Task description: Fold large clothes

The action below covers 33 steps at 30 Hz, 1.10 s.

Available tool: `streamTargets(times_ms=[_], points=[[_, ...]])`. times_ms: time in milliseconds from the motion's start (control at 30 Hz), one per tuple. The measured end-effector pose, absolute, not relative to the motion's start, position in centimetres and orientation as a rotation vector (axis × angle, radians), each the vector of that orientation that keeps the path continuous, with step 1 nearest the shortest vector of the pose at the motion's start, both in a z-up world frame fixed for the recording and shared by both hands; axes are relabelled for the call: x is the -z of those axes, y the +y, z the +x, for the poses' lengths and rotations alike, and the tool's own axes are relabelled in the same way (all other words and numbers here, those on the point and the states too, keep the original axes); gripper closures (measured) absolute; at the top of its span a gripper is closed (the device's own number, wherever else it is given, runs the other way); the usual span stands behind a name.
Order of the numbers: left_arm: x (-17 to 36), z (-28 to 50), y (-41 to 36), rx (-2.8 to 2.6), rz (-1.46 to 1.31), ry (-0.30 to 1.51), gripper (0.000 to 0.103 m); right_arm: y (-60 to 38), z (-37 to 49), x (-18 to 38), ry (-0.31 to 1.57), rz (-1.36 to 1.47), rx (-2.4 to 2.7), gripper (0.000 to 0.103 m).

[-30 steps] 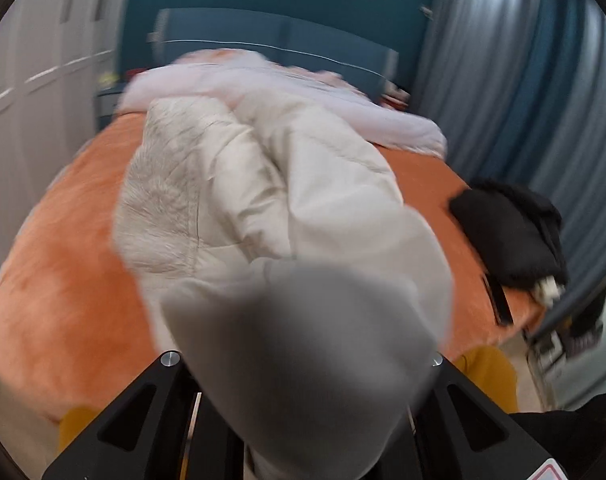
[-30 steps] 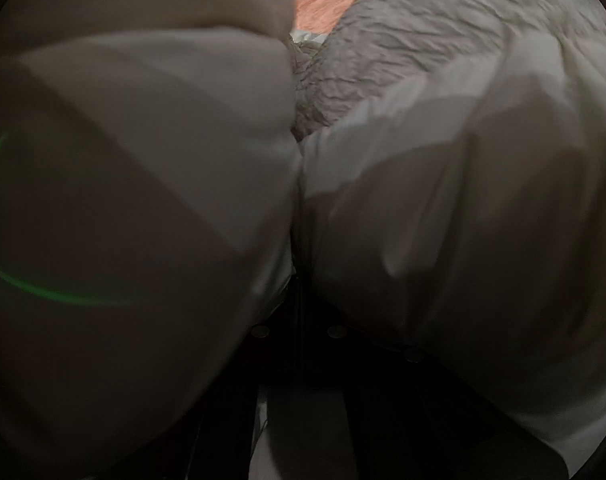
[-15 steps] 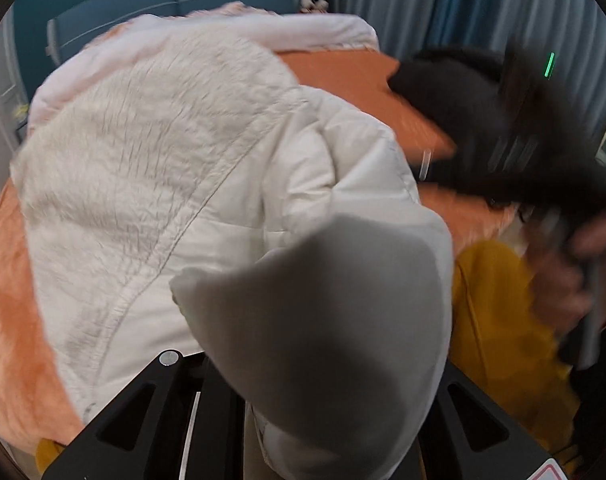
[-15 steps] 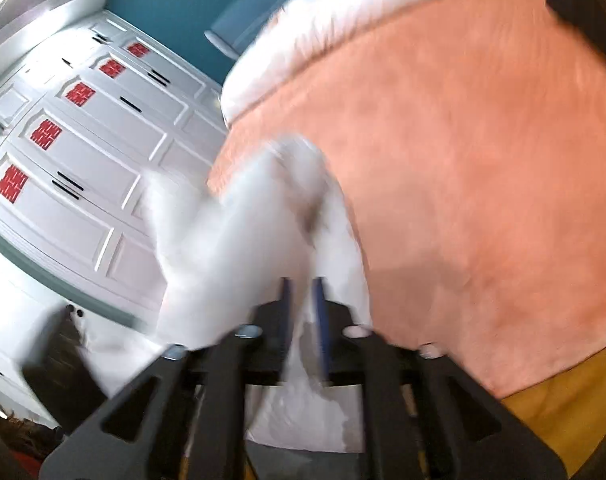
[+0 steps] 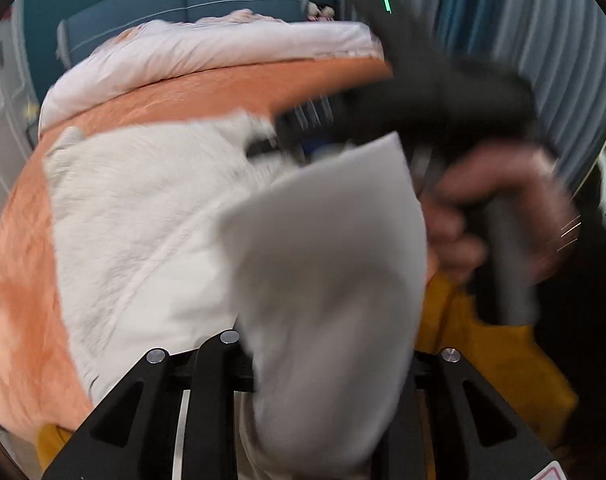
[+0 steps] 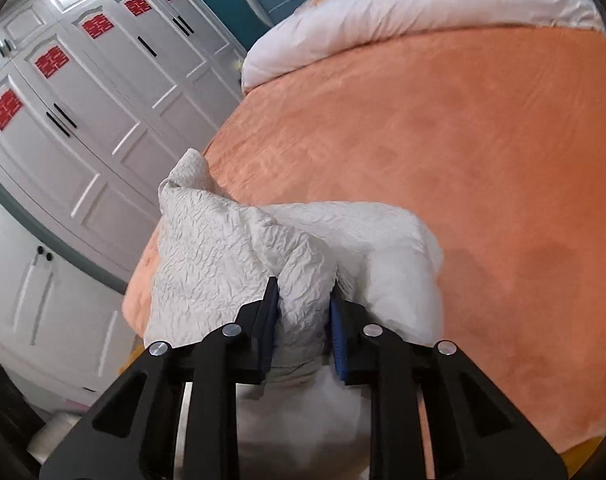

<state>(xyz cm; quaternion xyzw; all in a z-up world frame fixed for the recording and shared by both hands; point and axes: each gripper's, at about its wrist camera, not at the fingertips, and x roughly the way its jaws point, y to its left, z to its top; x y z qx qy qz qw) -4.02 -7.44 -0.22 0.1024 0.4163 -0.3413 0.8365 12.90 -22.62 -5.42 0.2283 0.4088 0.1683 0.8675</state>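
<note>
Swung clear of the right wrist lens within the last second: a white padded jacket (image 6: 295, 264), which a second ago filled that view edge to edge and now shows bunched on the near left edge of an orange bedspread (image 6: 443, 128), with white wardrobe doors (image 6: 83, 92) beyond. Clamped on a crinkled fold of it, the right gripper (image 6: 303, 316), blue pads pressed in from either side and only cloth between them. Swallowed by a thick wad of the same fabric, the left gripper (image 5: 323, 360); fingertips hidden, so how wide they stand cannot be told, though cloth runs up between them. Probably a lift-and-spread underway, no fold yet made. Long axis hard to call; in the left view, bulk running from near right toward far left.
</note>
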Motion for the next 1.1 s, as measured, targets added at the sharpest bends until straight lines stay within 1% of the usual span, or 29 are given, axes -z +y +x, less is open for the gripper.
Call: streamTargets(times_ms=[33,100,167,267,333,367,400,467,500,533,567,600,633,667,733,800,867,900,1000,1067,1100], points=[[-0.7,-3.8,-6.2,0.742,0.156,0.886,0.076,-22.5,13.3,5.7,0.862,0.501,-0.364,0.081],[-1.8,-3.2,-4.2,0.777,0.068,0.903,0.067,-23.6,13.6,6.9,0.871,0.583,-0.389,0.081],[-2.4,-2.9,-3.0,0.787,0.023,0.916,0.065,-24.7,13.1,7.8,0.871,0.627,-0.406,0.081],[-4.4,-3.2,-1.8,0.853,0.004,0.869,0.064,-24.8,12.9,8.8,0.878,0.629,-0.409,0.081],[-6.5,-3.5,-0.6,0.888,-0.031,0.768,0.054,-25.1,13.1,9.9,0.893,0.652,-0.413,0.079],[-7.4,-3.6,0.1,0.882,-0.05,0.724,0.039,-25.5,13.1,10.7,0.897,0.671,-0.414,0.079],[-8.0,-3.0,0.7,0.827,-0.061,0.685,0.027,-25.5,13.5,11.1,0.899,0.682,-0.409,0.079],[-7.9,-0.6,0.6,0.676,-0.029,0.665,0.027,-26.0,13.2,11.6,0.902,0.724,-0.402,0.079],[-7.1,1.5,-0.1,0.583,0.022,0.676,0.027,-25.9,13.0,11.3,0.901,0.731,-0.391,0.077],[-5.9,3.7,-0.7,0.505,0.055,0.695,0.029,-25.5,12.7,10.5,0.895,0.704,-0.378,0.076],[-4.9,5.3,-1.0,0.461,0.074,0.715,0.033,-24.8,12.0,8.8,0.879,0.639,-0.351,0.076],[-3.0,8.0,-1.5,0.399,0.088,0.758,0.041,-24.2,11.3,7.6,0.866,0.596,-0.332,0.076],[-1.9,9.3,-1.8,0.391,0.09,0.785,0.043,-23.4,10.4,5.8,0.841,0.534,-0.31,0.076],[-0.3,11.3,-2.2,0.368,0.093,0.838,0.049,-22.4,9.4,3.8,0.809,0.466,-0.295,0.076],[1.3,13.0,-2.6,0.35,0.078,0.866,0.049,-20.8,7.4,1.1,0.766,0.377,-0.304,0.077],[2.4,13.4,-3.0,0.33,0.062,0.877,0.047,-19.0,5.8,-0.1,0.77,0.307,-0.333,0.077],[3.3,13.9,-3.5,0.293,0.075,0.875,0.046,-17.4,4.9,0.3,0.821,0.248,-0.349,0.079],[3.8,13.9,-3.7,0.287,0.082,0.881,0.045,-16.5,4.5,1.3,0.869,0.2,-0.348,0.083],[4.6,13.8,-3.8,0.285,0.087,0.891,0.042,-15.2,3.3,5.3,0.986,0.09,-0.297,0.085],[4.8,13.5,-3.7,0.293,0.098,0.885,0.041,-16.1,2.9,8.3,1.048,0.186,-0.279,0.085],[4.7,13.5,-3.9,0.299,0.109,0.878,0.04,-16.4,2.8,9.1,1.058,0.212,-0.275,0.087]])
